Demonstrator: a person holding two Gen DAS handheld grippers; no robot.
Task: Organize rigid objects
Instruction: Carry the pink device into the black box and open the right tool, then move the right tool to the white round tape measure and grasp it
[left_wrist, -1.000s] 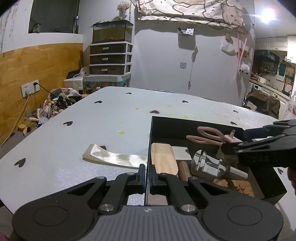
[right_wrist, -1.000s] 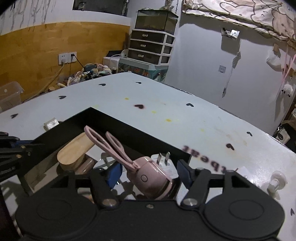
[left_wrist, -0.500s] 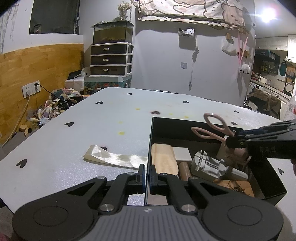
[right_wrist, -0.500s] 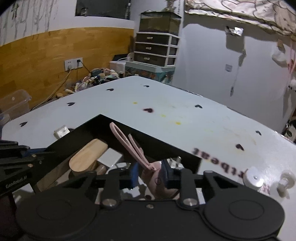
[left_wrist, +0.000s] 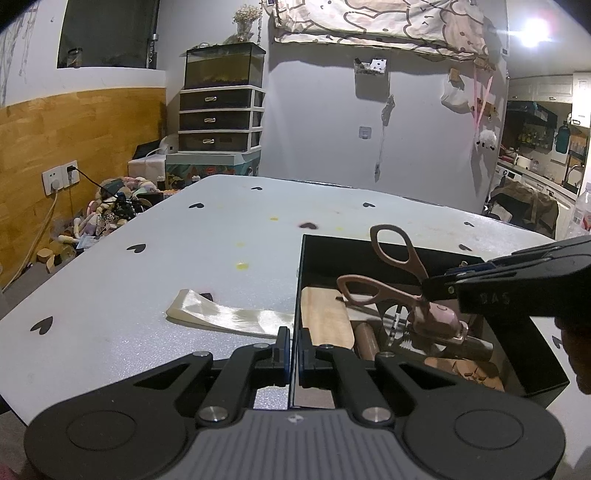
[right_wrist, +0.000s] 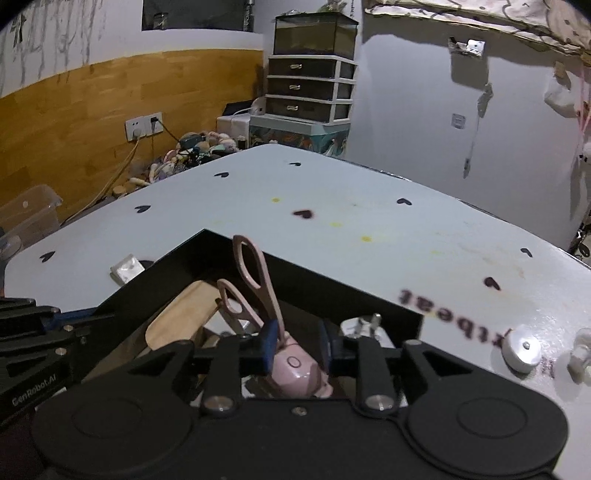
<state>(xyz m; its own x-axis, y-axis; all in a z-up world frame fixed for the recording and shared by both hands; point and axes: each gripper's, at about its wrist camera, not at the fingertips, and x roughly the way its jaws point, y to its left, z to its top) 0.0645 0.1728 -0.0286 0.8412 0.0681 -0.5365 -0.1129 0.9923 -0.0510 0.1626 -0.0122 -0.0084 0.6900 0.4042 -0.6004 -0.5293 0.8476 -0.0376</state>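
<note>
A black box (left_wrist: 388, 247) stands on the pale table. My left gripper (left_wrist: 294, 347) is shut on its near left wall. Over the box my right gripper (right_wrist: 297, 345) has a pink scissor-handled tool (right_wrist: 295, 365) between its blue pads. The jaws are opening a little, but both pads still touch the tool's body. In the left wrist view the right gripper (left_wrist: 436, 288) holds the pink tool (left_wrist: 391, 291) tilted, loops up and body low over the contents. A wooden piece (left_wrist: 323, 317), a brown cylinder (left_wrist: 365, 338) and a white plug (right_wrist: 364, 326) lie inside the box.
A shiny cellophane strip (left_wrist: 229, 315) lies left of the box. A small white packet (right_wrist: 127, 267) sits by the box's far corner. A white round cap (right_wrist: 522, 349) and a clear knob (right_wrist: 580, 358) rest to the right. The table's edge drops off on the left.
My right gripper closed on the pink tool and tilted it up, so its loops now stand above the box rim. The left gripper stayed still on the box wall.
</note>
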